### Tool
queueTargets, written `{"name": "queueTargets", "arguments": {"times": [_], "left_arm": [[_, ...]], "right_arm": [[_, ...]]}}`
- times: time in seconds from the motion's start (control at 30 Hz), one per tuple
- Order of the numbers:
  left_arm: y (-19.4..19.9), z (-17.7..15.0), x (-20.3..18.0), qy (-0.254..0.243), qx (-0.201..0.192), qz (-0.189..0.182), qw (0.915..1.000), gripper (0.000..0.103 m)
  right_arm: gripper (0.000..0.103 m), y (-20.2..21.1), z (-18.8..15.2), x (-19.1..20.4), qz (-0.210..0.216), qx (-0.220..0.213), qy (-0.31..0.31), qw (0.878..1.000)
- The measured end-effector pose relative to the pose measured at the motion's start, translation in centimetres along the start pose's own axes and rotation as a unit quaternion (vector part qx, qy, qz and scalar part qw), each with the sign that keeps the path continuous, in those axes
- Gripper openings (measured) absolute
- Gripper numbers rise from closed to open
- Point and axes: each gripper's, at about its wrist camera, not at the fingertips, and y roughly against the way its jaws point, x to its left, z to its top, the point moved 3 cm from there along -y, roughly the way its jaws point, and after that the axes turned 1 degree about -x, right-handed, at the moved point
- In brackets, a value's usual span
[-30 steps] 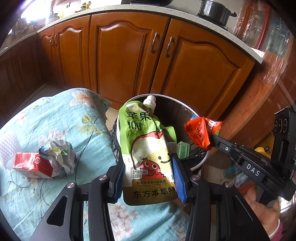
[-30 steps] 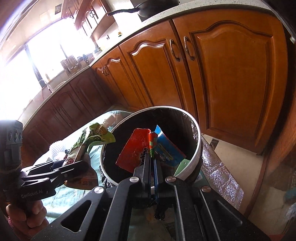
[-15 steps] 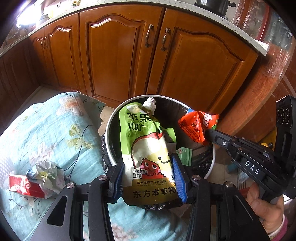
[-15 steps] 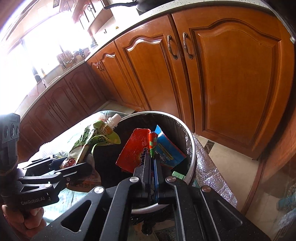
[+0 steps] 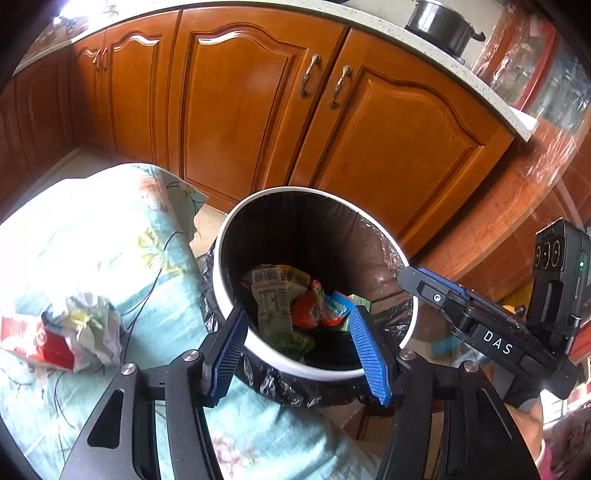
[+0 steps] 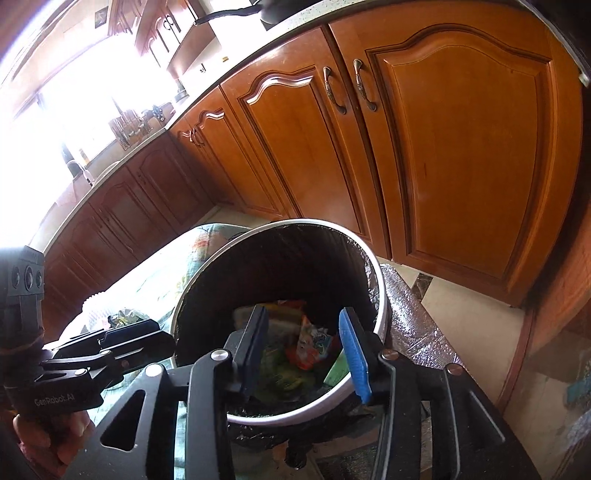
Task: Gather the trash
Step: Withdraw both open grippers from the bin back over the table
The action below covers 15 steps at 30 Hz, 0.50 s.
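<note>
A white round trash bin (image 5: 236,236) with a black liner stands beside the table; it also shows in the right wrist view (image 6: 380,295). Inside lie the green juice pouch (image 5: 277,299) and the red snack wrapper (image 5: 310,314), with other wrappers (image 6: 310,343). My left gripper (image 5: 301,350) is open and empty over the bin's near rim. My right gripper (image 6: 304,350) is open and empty over the bin too. A crumpled paper ball (image 5: 88,325) and a red and white carton (image 5: 33,343) lie on the floral tablecloth (image 5: 110,229).
Wooden kitchen cabinets (image 5: 258,110) stand behind the bin under a stone counter with a pot (image 5: 439,22). The right gripper's body (image 5: 491,332) reaches in from the right. The left gripper's body (image 6: 85,358) sits at the left of the right wrist view.
Both grippers opened. The juice pouch dropped from the left gripper and the red wrapper from the right gripper into the bin.
</note>
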Motion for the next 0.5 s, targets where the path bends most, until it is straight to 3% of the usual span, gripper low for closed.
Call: {"name": "queueTargets", "arguments": {"times": [0.3,0.5], "left_arm": [[5.2,-4.2,3.2,0.038,-0.033,0.015,0.9986,0.060],[8.2,-7.2,6.4,0.073,-0.039,0.036,0.9959,0.060]], "right_arm": [[0.053,2.5,-1.7,2.1,0.027,-0.030,-0.007,0.999],[0.069,3.3,-3.6,5.3,0.049,-0.033,0.015,0.998]]}}
